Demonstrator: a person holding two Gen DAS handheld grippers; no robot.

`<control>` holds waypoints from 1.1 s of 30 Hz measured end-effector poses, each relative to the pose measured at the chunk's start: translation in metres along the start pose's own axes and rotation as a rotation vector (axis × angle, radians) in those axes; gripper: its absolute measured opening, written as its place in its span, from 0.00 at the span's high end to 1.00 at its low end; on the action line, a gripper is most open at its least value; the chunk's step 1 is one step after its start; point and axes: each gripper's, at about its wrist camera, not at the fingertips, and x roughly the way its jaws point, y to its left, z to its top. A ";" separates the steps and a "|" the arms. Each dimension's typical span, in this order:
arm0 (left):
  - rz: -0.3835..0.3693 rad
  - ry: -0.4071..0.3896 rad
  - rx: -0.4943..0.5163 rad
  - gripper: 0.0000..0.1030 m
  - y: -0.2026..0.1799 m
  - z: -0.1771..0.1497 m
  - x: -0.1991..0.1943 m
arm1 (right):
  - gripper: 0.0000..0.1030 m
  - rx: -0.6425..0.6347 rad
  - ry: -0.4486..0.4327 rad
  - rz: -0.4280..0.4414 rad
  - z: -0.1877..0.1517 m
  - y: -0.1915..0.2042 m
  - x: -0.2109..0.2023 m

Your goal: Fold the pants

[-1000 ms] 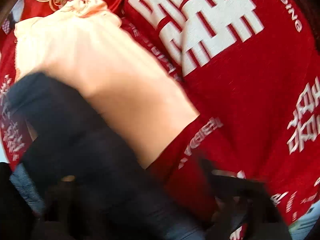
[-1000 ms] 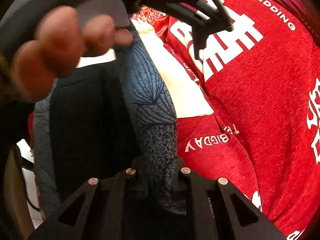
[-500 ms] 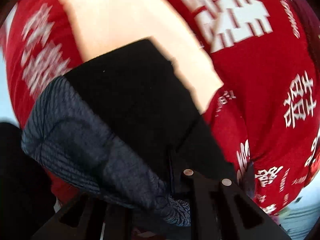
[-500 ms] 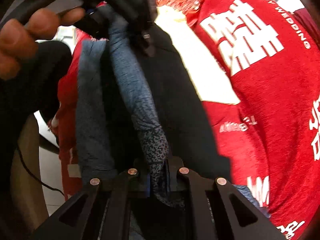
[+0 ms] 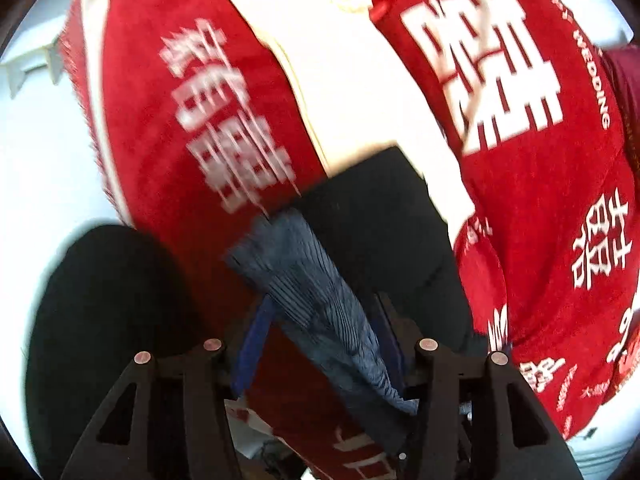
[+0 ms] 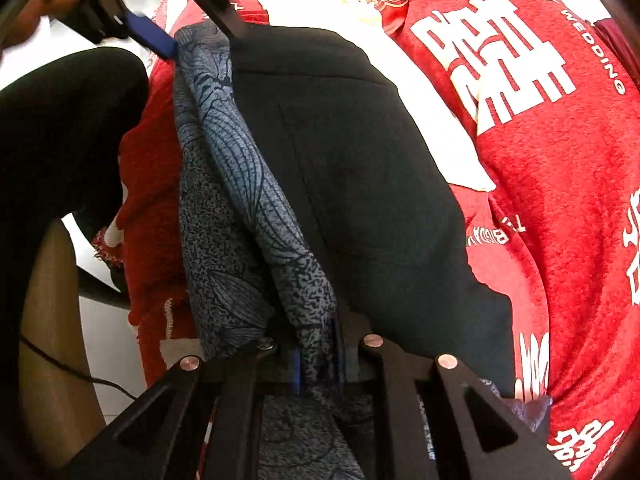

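Pinching tight, our right gripper (image 6: 316, 356) clamps the patterned grey edge of the pants (image 6: 344, 184), which lie folded on the red blanket (image 6: 560, 208). Our left gripper (image 5: 324, 340) has just been opening, jaws parted around the same edge, pads clear. Beyond the pants, a cream cloth (image 5: 352, 80).

The pants (image 6: 352, 184) are black outside, with a blue-grey lining printed in dark fine-lined leaf veins and speckles. The blanket (image 6: 560, 208) beneath is red with white characters and lettering. A cream cloth (image 5: 360, 92) lies on it. The grippers' pads (image 6: 154, 36) are blue.
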 end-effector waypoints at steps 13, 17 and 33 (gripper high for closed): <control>-0.039 0.078 0.387 0.20 -0.090 -0.028 0.054 | 0.53 0.103 0.013 -0.086 -0.005 0.018 -0.015; 0.083 0.107 0.444 0.20 -0.078 -0.035 0.073 | 0.20 0.181 -0.040 0.020 -0.018 0.017 -0.045; 0.210 0.137 0.512 0.20 -0.068 -0.062 0.072 | 0.20 0.583 0.079 0.038 -0.050 -0.052 -0.032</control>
